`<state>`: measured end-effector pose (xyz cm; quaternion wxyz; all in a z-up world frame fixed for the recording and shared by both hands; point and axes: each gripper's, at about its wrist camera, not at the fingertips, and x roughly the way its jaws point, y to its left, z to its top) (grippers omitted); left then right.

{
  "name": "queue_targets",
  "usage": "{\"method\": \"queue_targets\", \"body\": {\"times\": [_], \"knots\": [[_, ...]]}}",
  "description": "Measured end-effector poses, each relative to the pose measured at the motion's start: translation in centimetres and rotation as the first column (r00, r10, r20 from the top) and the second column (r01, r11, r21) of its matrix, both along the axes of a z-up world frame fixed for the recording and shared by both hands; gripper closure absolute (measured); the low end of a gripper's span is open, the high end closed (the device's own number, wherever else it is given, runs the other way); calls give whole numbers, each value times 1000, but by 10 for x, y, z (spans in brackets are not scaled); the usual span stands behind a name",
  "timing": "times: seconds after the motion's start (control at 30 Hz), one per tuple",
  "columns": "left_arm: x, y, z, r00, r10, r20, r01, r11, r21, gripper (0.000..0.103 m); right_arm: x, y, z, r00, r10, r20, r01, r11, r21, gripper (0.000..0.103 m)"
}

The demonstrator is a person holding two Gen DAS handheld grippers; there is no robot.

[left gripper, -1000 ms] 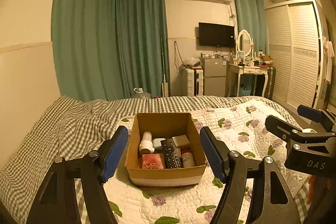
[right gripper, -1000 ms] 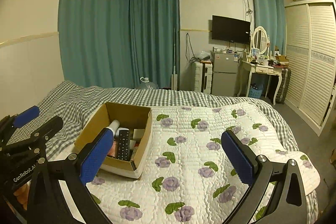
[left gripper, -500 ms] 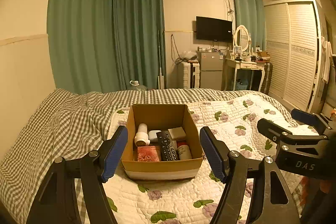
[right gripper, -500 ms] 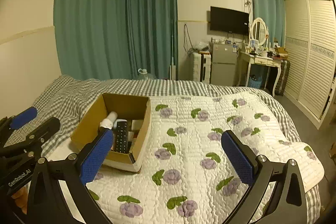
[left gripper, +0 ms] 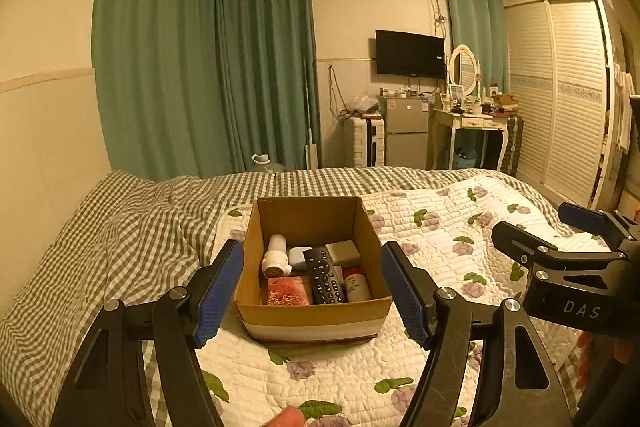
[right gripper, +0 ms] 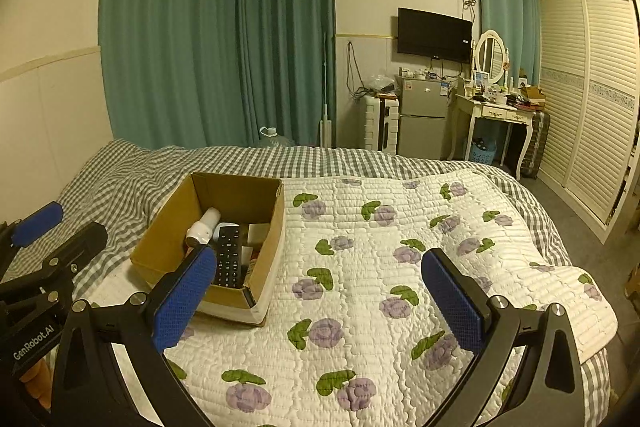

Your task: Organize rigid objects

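An open cardboard box point(left gripper: 316, 315) stands on the floral quilt point(left gripper: 440, 227). Inside lie a black remote point(left gripper: 324, 275), a white bottle point(left gripper: 276, 255), a pink packet point(left gripper: 290, 290), a red-capped bottle point(left gripper: 357, 283), a beige block point(left gripper: 343, 253) and a pale blue case point(left gripper: 298, 257). My left gripper point(left gripper: 312, 291) is open and empty, held just in front of the box. My right gripper point(right gripper: 320, 287) is open and empty over the quilt, to the right of the box point(right gripper: 172, 247). The remote also shows in the right wrist view point(right gripper: 229, 255).
The bed has a grey checked cover point(left gripper: 120, 227) at the left and far side. Green curtains point(left gripper: 200, 67) hang behind. A fridge point(right gripper: 422, 117), dressing table point(right gripper: 496, 115) and white wardrobe point(right gripper: 588, 99) stand at the far right.
Both views have shifted slightly; the box now sits a little higher and farther from the left gripper. Both grippers stay open and empty.
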<state>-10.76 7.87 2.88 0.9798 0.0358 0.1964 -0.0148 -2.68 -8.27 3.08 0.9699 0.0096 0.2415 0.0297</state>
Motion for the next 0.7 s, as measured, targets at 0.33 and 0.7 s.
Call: {"method": "queue_targets", "body": {"times": [0.33,0.7], "knots": [[1,0,-1,1000,9,-10,-9,1000,-8,29,2,1,-3,1000,2,-13,-2,1000,2,0],[3,3,-2,1000,12,-14,-12,1000,-12,29,2,2,-6,1000,1,-18,-1,1000,4,0]]}}
